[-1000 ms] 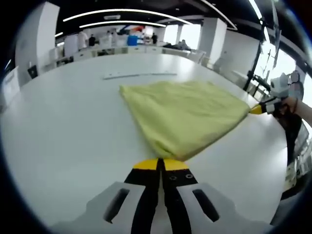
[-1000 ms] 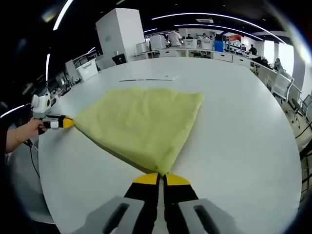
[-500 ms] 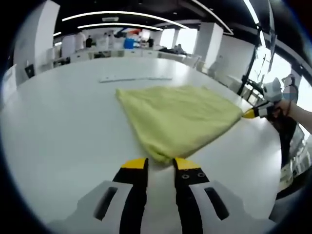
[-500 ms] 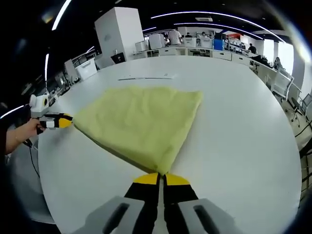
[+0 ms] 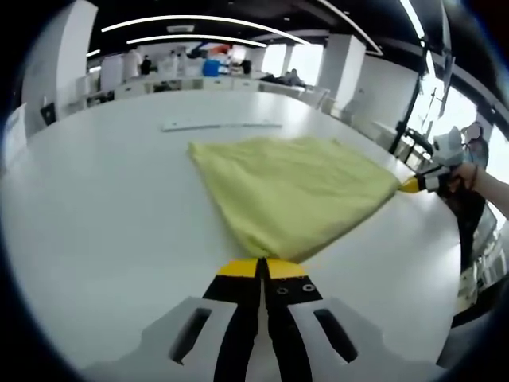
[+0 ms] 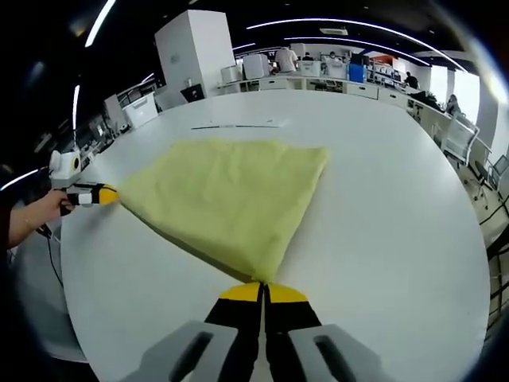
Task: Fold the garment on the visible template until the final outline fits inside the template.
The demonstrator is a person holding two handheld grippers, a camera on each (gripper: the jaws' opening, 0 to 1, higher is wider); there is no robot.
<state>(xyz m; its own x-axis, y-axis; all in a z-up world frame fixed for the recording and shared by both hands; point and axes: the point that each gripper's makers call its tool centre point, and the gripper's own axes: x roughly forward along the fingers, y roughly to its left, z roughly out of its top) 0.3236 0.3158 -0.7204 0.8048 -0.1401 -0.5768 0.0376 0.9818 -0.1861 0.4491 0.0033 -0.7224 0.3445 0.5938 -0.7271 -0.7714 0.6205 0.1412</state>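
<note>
One white table | yellow garment | open-plan office behind

**Two low views meeting over the cloth**

Each camera rides just behind its own closed jaws, low over the white table, looking forward. Both share the yellow garment, just ahead, seen from neighbouring corners; each catches the other gripper sideways.

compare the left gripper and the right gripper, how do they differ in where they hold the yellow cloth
The left gripper pinches one near corner of the yellow cloth; the right gripper pinches the opposite near corner. From each view, the other gripper sits out at the cloth's side tip. Both have yellow-tipped jaws closed on the fabric, low over the white table.
</note>
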